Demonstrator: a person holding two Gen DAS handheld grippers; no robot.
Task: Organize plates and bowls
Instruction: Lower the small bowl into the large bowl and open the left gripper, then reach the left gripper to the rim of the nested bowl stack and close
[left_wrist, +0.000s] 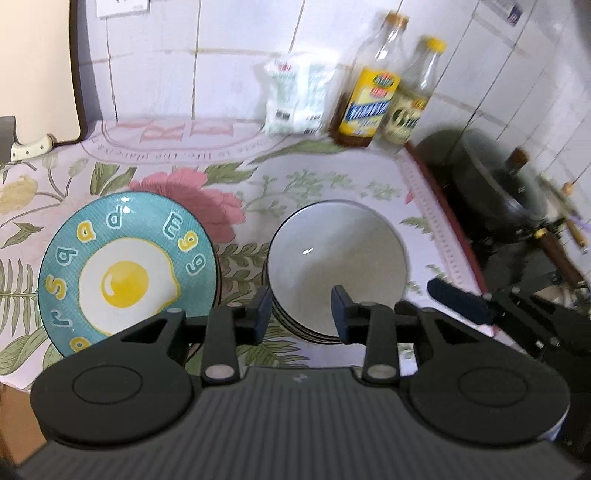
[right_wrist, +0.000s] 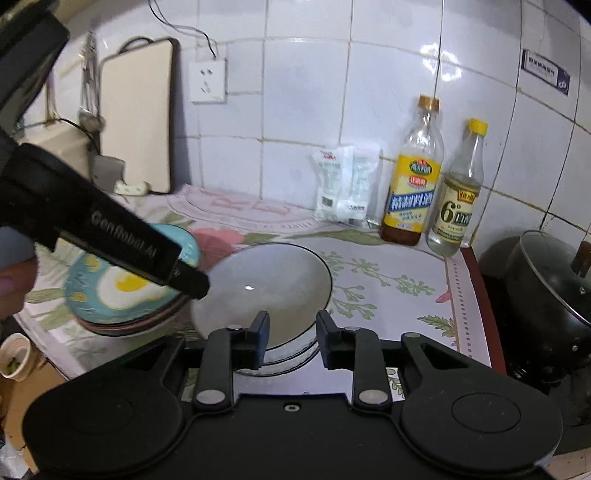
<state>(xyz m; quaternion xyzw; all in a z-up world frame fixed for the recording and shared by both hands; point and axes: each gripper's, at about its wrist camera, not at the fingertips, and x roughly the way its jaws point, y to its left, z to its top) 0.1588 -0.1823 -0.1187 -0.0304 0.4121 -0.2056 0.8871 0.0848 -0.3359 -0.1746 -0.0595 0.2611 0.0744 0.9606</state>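
A teal plate with a fried-egg picture (left_wrist: 125, 269) tops a stack of plates at the left of the flowered counter mat; it also shows in the right wrist view (right_wrist: 122, 291). A stack of white bowls (left_wrist: 336, 266) stands to its right, also in the right wrist view (right_wrist: 266, 288). My left gripper (left_wrist: 301, 314) is open and empty, just above the near rim of the bowl stack. My right gripper (right_wrist: 291, 339) is open and empty at the near rim of the same stack. The left gripper's body (right_wrist: 99, 229) hides part of the teal plate.
Two bottles (right_wrist: 413, 177) and a white bag (right_wrist: 343, 184) stand by the tiled back wall. A black lidded pot (right_wrist: 554, 288) sits on the stove to the right. A cutting board (right_wrist: 140, 118) and cleaver lean at the back left. The counter edge runs along the front.
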